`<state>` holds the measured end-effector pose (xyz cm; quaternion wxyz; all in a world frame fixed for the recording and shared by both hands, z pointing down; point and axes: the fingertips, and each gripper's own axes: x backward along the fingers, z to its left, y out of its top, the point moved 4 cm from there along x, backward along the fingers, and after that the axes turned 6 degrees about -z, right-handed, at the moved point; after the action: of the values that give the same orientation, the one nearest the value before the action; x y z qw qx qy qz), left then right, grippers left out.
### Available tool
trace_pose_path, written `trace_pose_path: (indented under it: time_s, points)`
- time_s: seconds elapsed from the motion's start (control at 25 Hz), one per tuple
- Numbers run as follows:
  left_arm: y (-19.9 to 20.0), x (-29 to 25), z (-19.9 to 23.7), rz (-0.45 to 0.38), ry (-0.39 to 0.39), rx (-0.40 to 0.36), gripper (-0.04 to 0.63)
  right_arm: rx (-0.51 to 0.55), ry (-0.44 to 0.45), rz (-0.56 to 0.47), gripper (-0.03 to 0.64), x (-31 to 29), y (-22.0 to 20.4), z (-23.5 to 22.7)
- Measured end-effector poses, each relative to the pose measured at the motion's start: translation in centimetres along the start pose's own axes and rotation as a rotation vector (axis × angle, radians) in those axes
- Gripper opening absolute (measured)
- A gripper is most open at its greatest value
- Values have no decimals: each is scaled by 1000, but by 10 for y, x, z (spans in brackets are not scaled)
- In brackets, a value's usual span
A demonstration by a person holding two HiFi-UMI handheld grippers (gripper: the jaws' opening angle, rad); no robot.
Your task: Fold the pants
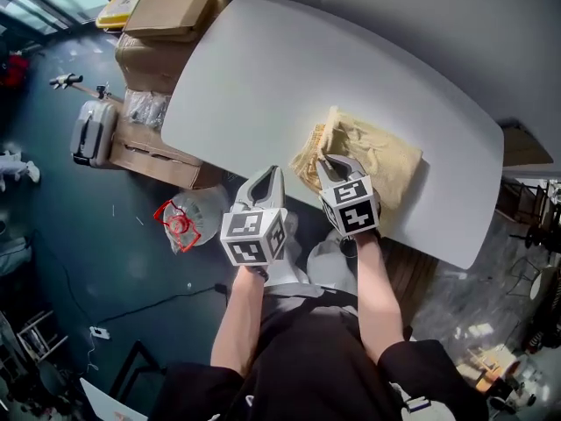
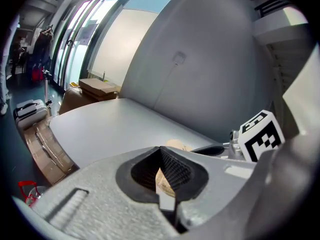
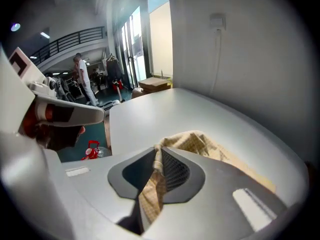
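The tan pants [image 1: 372, 156] lie folded near the front edge of the white table [image 1: 263, 68]. Their left end [image 1: 308, 152] is bunched and raised. My right gripper [image 1: 331, 163] is shut on that raised edge, and tan cloth [image 3: 152, 184] runs down between its pads. My left gripper [image 1: 274, 174] sits just left of the bunch, at the table's front edge. Its jaws are closed to a slit with a sliver of tan cloth [image 2: 162, 181] in it. More of the pants [image 2: 177, 145] shows just past its tips, beside the right gripper's cube [image 2: 261, 134].
Cardboard boxes [image 1: 162, 24] and a grey suitcase [image 1: 92, 130] stand on the floor left of the table. A red-handled bag [image 1: 180, 222] lies by my left side. A grey wall [image 2: 210, 49] runs behind the table. People stand far off [image 3: 82, 79].
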<state>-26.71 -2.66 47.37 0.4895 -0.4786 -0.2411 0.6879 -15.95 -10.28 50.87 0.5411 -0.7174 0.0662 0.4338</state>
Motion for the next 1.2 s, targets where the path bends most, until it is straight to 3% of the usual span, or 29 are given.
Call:
trace_pose_path:
  time_s: [0.24,0.36,0.56,0.68,0.84,1.04,1.2]
  points:
    - [-17,1,24,31,37,31,5,8,107,62,68,-34,-32,29]
    - [-19,-1,26,35,33,32,5,-55,217,60,229,-44,-40,50]
    - [-15,-8,13,37,-7,10,5,-120,232,16,231,-42,-39,56]
    - [-4,-11,1,30,-40,-19,5,-152,214,-89,160,-25,-14,44]
    - [27,-14,-31,-29,-116,-92,5,-172,108,-224,143,23,18,5]
    - [75,-23,-86,-135,-253,-189,5,-154,-120,-439,106,110,65,-51]
    - [120,-13,-144,-299,-332,-331,5,-124,-294,-653,1,198,100,-77]
